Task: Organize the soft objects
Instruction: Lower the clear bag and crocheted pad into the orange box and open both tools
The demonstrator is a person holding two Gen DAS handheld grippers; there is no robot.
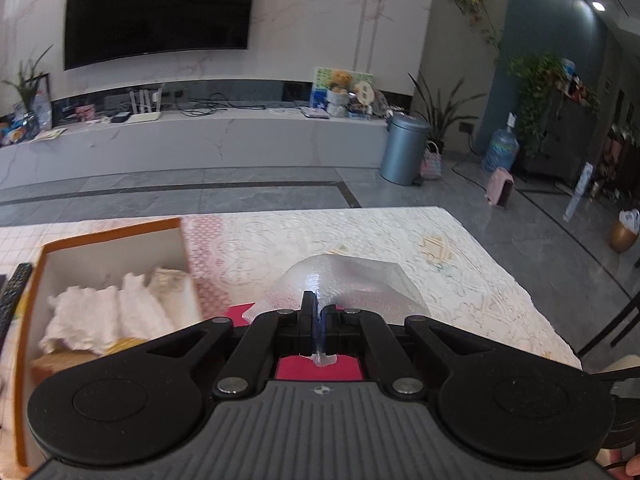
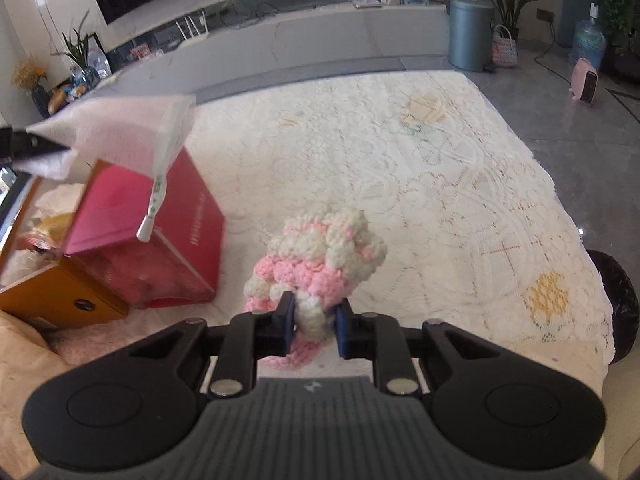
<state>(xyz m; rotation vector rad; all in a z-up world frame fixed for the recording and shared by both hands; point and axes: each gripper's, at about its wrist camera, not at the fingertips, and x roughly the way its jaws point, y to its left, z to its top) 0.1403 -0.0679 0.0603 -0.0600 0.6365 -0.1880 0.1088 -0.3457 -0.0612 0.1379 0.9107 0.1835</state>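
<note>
My left gripper (image 1: 319, 320) is shut on a clear bubble-wrap zip bag (image 1: 348, 292) and holds it in the air above a red box (image 1: 320, 368). The bag also shows in the right wrist view (image 2: 128, 136), hanging over the red box (image 2: 160, 216), with the left fingers (image 2: 28, 148) at the far left. An orange box (image 1: 108, 236) to the left holds white soft cloths (image 1: 104, 316). My right gripper (image 2: 314, 320) is shut on a pink and white knitted piece (image 2: 320, 256) that rests on the lace tablecloth (image 2: 420, 184).
The orange box (image 2: 60, 296) stands beside the red box at the table's left. A black remote (image 1: 14, 292) lies left of the orange box. Beyond the table's far edge are a grey floor, a TV bench and a blue bin (image 1: 404, 148).
</note>
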